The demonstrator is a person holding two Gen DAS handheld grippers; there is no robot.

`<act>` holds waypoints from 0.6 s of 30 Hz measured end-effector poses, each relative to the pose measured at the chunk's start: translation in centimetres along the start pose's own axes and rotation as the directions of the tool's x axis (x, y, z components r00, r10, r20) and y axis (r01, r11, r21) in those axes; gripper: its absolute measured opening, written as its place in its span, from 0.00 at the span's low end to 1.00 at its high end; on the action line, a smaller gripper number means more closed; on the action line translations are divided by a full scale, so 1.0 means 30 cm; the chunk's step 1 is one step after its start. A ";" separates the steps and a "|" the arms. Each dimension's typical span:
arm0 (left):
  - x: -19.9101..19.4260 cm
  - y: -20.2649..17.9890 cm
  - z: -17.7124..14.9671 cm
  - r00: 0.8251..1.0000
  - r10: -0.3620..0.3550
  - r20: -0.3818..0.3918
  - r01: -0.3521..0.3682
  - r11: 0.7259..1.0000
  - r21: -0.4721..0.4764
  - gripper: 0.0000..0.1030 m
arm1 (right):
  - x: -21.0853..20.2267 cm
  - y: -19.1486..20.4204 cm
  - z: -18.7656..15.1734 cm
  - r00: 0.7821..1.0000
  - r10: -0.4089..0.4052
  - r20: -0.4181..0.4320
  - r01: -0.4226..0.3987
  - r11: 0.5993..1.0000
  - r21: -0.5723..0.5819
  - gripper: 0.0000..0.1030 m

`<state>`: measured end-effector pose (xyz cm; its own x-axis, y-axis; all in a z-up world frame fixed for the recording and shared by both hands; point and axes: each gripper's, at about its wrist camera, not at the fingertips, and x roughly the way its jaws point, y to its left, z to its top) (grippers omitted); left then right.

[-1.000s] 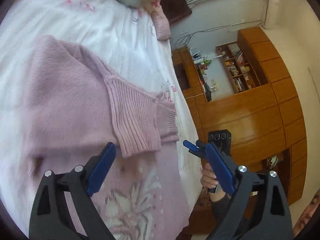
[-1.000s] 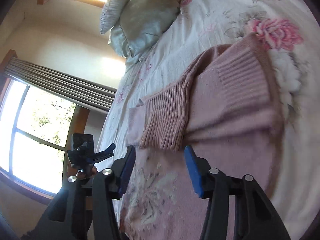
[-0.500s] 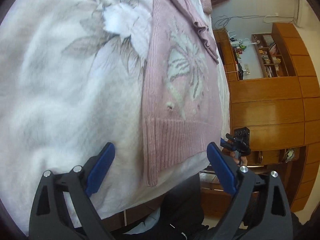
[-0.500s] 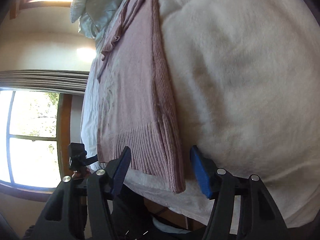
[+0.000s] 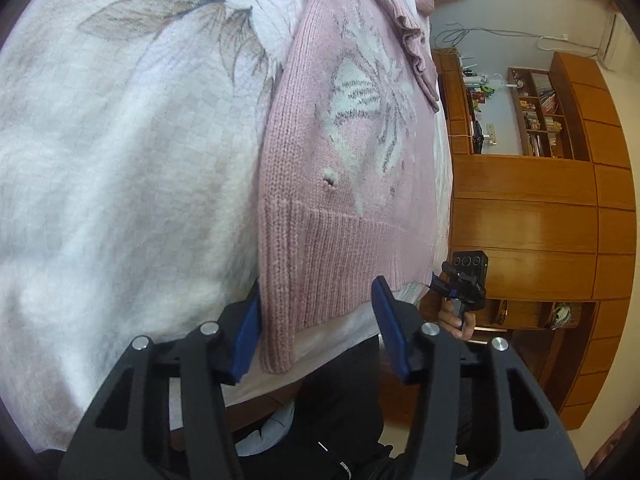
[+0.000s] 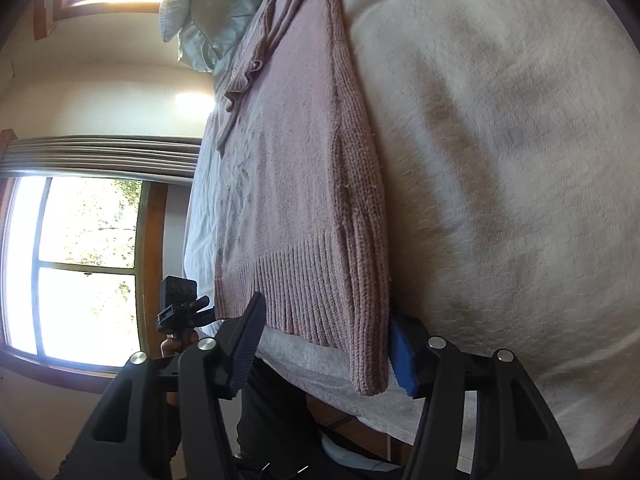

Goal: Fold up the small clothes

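Moved in closer to the sweater [image 5: 344,168] hem since half a second ago, both grippers now straddling its two bottom corners instead of hanging back from the edge. Earlier still, pointed at the folded sleeves up the garment.

Lying flat on the bed [image 5: 120,140], pink knit with sleeves already folded in, ribbed hem [image 5: 336,264] at lower centre of the left view and hanging just over the mattress edge. Same hem [image 6: 304,280] at lower centre of the right view, pillow [image 6: 208,12] at upper left.

Left gripper [image 5: 316,324] spread wide, nothing clamped, one pad just beside the corner's outer edge and the other out past the ribbing. Right gripper [image 6: 328,348] likewise spread, the doubled corner sitting between its pads, not yet pinched. Right gripper also visible at right of the left view [image 5: 460,280].

Soft, light, floppy and stretchy by the look of it; likely to sag and slide if lifted by one layer only. Best taken at the ribbed corners, pinching all layers together, where the knit is thickest and least slippery. Both corners raised level, so the fold lands square.
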<state>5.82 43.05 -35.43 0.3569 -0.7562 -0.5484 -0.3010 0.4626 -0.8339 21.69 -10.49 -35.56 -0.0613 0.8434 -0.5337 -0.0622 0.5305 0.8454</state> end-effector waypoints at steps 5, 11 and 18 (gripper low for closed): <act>0.002 0.022 0.017 0.999 -0.036 0.036 0.039 0.998 -0.058 0.32 | 0.003 -0.020 -0.004 1.000 0.017 0.001 -0.017 1.000 0.008 0.48; -0.002 0.040 -0.007 0.997 -0.037 0.064 0.043 0.995 -0.091 0.07 | 0.012 -0.039 -0.024 1.000 0.003 -0.012 -0.003 1.000 0.015 0.12; -0.048 0.012 -0.047 0.990 -0.080 0.117 0.089 0.993 -0.074 0.06 | -0.045 -0.029 -0.052 0.997 0.039 0.068 -0.041 0.999 0.032 0.08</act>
<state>3.96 43.63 -34.84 0.4805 -0.7315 -0.4837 -0.3326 0.3583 -0.8723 20.26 -12.22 -35.60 0.0037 0.8674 -0.4975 -0.0279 0.4974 0.8671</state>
